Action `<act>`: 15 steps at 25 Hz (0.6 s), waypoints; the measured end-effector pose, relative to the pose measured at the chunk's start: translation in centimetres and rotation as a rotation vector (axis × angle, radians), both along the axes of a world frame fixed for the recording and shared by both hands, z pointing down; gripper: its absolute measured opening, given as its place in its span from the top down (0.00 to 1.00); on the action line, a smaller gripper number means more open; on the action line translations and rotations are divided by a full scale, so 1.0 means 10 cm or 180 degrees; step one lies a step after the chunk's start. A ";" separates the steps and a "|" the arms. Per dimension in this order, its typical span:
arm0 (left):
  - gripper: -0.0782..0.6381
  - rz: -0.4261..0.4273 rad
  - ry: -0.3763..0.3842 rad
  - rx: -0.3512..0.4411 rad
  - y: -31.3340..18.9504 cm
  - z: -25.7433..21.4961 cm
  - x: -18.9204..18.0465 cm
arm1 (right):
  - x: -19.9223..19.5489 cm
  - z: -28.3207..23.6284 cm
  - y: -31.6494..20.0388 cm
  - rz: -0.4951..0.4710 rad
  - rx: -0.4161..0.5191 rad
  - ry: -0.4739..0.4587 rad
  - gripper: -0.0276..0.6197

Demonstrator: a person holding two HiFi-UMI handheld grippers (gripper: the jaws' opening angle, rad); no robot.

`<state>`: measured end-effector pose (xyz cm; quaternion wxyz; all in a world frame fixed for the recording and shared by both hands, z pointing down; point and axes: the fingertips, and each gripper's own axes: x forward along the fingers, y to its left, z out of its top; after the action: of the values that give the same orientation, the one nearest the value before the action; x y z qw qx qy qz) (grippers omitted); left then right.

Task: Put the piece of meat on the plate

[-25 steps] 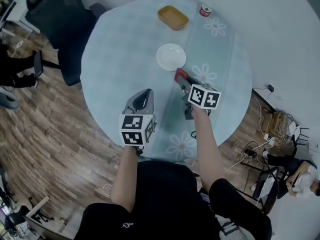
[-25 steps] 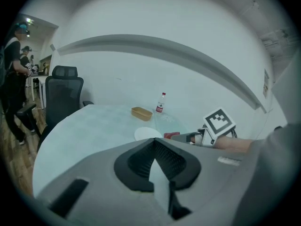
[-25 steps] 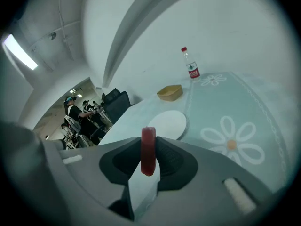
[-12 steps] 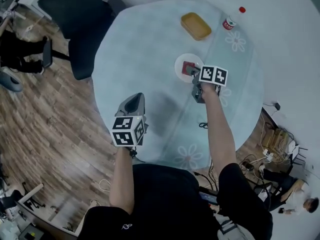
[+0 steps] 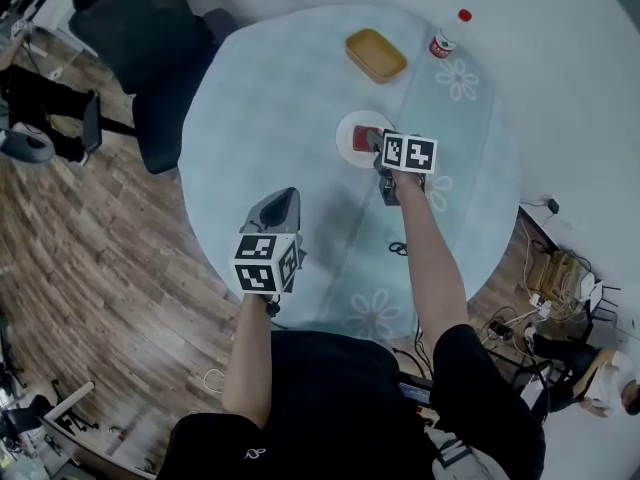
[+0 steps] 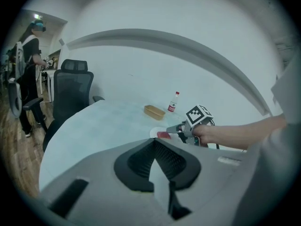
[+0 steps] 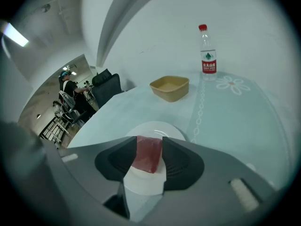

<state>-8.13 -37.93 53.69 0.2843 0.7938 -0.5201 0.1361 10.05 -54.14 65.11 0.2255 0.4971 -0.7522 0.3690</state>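
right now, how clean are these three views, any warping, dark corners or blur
Head view: sharp, even light, soft shadow on the round pale blue table. Left gripper view: fisheye bend, black corners. Right gripper view: same warp, red piece of meat on the white round plate crisp.

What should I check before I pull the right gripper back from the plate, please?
1. Piece of meat lies on the plate: ok.
2. Right gripper jaws, just opened, stand apart with the meat between them: ok.
3. Pads clear of the meat: cannot tell.
4. Yellow bowl and bottle stand well beyond the plate: ok.
5. Left gripper shut, empty, away from the plate: ok.
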 end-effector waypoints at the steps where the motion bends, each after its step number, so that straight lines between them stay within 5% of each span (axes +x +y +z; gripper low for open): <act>1: 0.90 0.0038 0.0004 0.0054 0.00 -0.07 0.07 | 0.02 -0.11 0.03 0.0000 0.0107 -0.0001 0.68; 10: 0.90 0.0072 0.0145 0.0801 0.02 -1.05 0.46 | 0.13 -1.98 0.79 0.0129 0.1724 -0.0027 0.93; 15: 0.90 -0.0139 0.0243 0.1078 0.10 -1.41 0.64 | 0.23 -2.71 1.51 0.0072 0.2347 0.0167 0.94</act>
<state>-1.74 -36.92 39.54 0.1690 0.8235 -0.5415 0.0100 12.33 -39.00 38.04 0.0463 0.5626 -0.8230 0.0629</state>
